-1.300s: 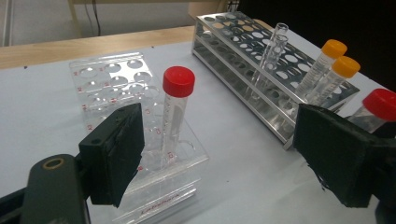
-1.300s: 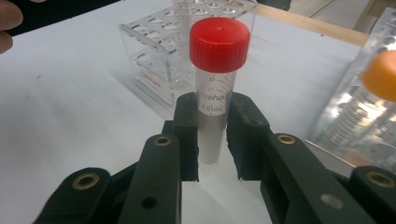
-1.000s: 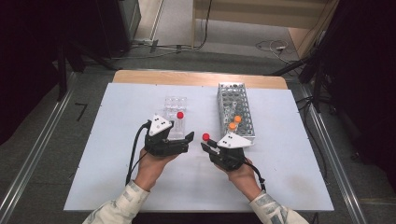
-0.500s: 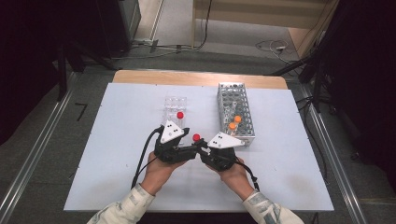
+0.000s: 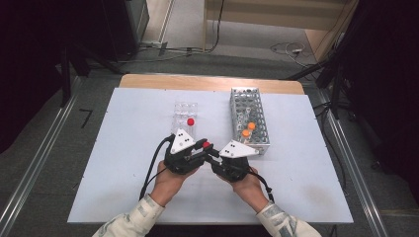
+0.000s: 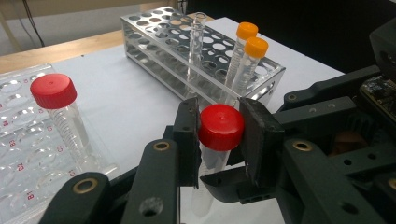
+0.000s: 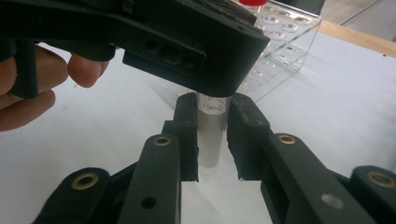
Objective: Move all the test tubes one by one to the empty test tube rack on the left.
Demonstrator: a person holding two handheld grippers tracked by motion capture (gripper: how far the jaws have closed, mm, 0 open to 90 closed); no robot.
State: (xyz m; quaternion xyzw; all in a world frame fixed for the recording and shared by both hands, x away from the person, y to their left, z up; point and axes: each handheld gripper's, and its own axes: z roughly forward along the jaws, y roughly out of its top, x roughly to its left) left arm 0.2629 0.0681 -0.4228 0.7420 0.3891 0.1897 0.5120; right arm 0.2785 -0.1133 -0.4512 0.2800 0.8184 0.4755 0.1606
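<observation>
Left gripper view alone shows tool [image 6: 219, 140] pinching red cap [image 6: 221, 127].

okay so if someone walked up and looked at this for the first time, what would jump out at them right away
Most likely the clear plastic tube with a red screw cap at the table's middle, gripped from both sides: the left gripper pinches its cap while the right gripper clamps its body lower down. Next, the two clear tubes with orange caps standing in the perforated metal rack to the right, and another red-capped tube upright in the clear plastic rack behind the hands.
</observation>
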